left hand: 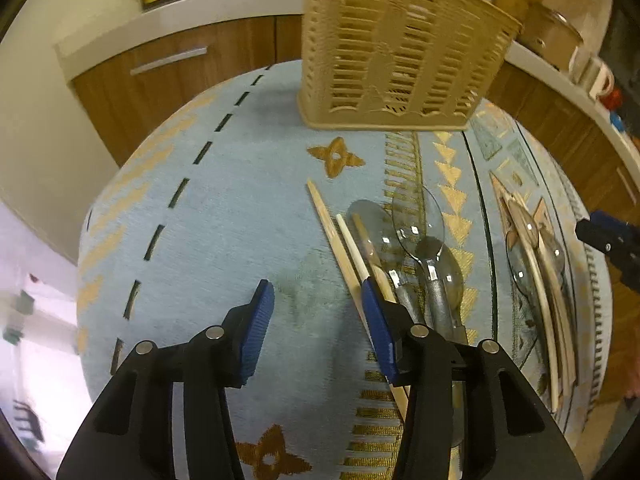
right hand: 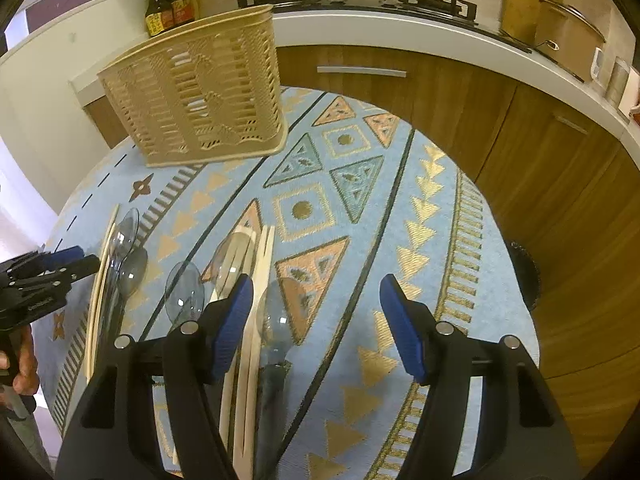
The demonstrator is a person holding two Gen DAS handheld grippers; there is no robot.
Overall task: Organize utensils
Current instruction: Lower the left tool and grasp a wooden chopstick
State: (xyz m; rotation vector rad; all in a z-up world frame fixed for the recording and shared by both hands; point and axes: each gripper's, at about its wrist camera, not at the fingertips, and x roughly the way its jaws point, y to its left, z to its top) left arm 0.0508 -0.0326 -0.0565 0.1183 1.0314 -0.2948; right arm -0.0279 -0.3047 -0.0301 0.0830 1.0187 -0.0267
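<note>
While both grippers hang over the rug (right hand: 400, 208) with nothing between their parted jaws, pickup has yet to start. Left gripper (left hand: 318, 296) must shift onto the chopsticks (left hand: 340, 236) and spoons (left hand: 416, 248) near the rug's middle; right gripper (right hand: 316, 300) likewise; basket (left hand: 396, 48) waits at the far edge.

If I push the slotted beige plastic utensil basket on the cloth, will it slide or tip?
The slotted beige plastic utensil basket looks tall, thin-walled and empty through its slots, so probably light. It stands on the blue patterned fabric tablecloth, which may drag at its base; a high push would likelier tip it than slide it.
</note>
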